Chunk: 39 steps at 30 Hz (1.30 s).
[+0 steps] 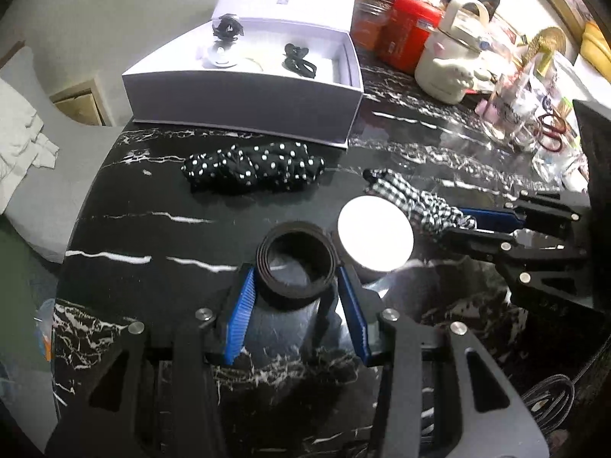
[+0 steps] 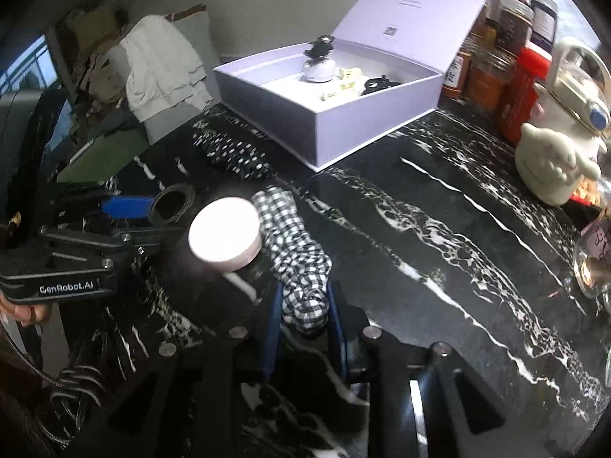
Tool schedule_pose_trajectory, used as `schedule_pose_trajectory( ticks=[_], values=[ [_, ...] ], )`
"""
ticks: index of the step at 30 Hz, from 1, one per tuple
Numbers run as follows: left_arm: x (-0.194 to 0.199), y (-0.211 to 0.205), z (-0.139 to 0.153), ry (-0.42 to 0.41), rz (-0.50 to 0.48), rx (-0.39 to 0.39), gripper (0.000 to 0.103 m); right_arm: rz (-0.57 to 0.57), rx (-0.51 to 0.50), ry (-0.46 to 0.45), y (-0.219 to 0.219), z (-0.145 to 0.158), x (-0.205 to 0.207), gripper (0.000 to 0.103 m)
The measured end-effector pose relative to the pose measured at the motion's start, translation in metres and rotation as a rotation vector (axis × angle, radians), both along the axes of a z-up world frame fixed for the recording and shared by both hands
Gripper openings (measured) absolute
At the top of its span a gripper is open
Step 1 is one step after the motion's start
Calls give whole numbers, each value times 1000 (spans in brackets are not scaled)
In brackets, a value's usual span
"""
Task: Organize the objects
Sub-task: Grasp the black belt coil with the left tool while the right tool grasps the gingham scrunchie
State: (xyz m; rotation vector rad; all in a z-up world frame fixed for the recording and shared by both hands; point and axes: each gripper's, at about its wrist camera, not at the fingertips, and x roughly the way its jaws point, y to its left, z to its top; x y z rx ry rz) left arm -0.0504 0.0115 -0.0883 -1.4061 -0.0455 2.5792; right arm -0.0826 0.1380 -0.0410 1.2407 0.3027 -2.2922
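My left tool is clamped on a rolled belt; its blue pads press the coil from both sides, and the coil stands on edge with its hollow facing me. Just right of that tool's tip stands a round white-lidded jar, touching or nearly touching the belt. Ahead of the tool a polka-dot cloth lies bunched on the black marbled desk, and beyond it sits the open lilac box with its lid tipped back. Inside the box I see a black clip and a small white piece with a black top.

My right tool is closed on one end of a checked cloth, which trails forward from the pads toward the jar's right side. The left tool with the belt shows to the left of it. Far to the right of both tools stand a cream kettle, a red can and spice jars along the desk's far edge.
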Motion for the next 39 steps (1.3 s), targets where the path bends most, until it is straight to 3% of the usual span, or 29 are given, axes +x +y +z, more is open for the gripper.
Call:
schedule_pose_trajectory(
  ticks=[2,4,9,21,23,26,27,28,31,35,39],
  values=[
    [1,-2,-1,0,0,17,42,13,17,9,-3,-2,2,44],
    [-1,-3,-1,2,6,34,43,16,6,15,-4,-3,1,50],
    [-4,-4,-2,0,23,34,57,2,-16,33,-3,-1,-7,50],
    [-10,5,-5,53,22,-39,58,0,-58,30,-2,-10,-17,50],
    [-9,7,-6,62,22,-68,50,-4,-53,24,-2,-13,-18,50],
    [-9,9,-6,60,26,-99,45,-2,-52,39,-2,-13,-18,47],
    [-10,9,-6,53,24,-96,41,-3,-52,41,-1,-13,-17,44],
    [-10,9,-5,47,23,-94,39,-3,-51,42,-1,-12,-17,32],
    [-11,9,-4,24,20,-90,38,-3,-50,38,-1,-12,-17,26],
    [-15,6,-3,-19,28,-47,38,-12,-55,21,1,-11,-17,26],
    [-14,6,-1,-18,39,-67,38,-22,-62,26,4,-7,-14,25]
  ],
)
